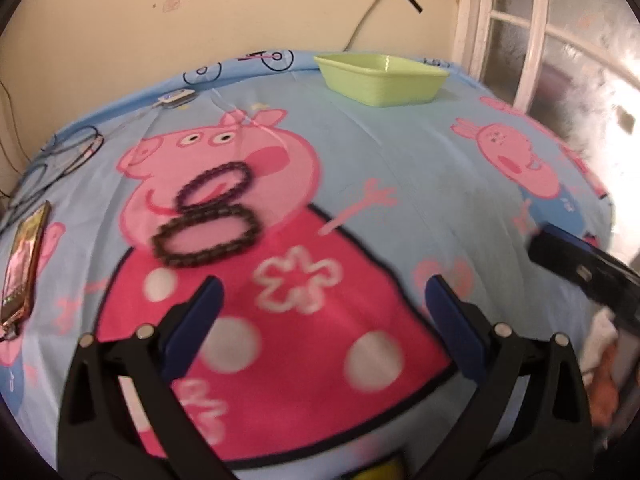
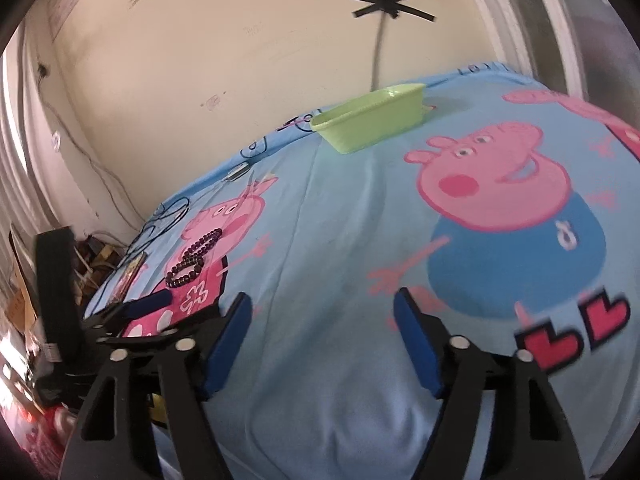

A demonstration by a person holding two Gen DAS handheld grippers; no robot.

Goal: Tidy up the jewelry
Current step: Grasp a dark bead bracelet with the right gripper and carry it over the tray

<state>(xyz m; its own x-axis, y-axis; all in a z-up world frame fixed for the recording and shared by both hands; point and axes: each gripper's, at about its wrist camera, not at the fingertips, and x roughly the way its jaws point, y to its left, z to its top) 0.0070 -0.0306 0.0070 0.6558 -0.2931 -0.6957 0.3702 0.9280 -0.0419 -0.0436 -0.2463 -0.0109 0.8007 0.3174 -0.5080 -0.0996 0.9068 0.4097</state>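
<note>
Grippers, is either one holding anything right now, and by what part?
Nothing is held. The left gripper and the right gripper both stand open with only sheet between their fingers; the two bead bracelets lie untouched on the bed.

Bare sheet [image 1: 400,168] lies open between bracelets [image 1: 208,216] and green tray [image 1: 384,80].

Green basket's [image 1: 384,80] inside hidden; phone [image 1: 22,256] beside left edge blurred.

Warm dim indoor light; window [image 1: 568,52] glare blows out the right edge. Motion blur softens both views, strong fisheye bending, dark vignette at corners.
</note>
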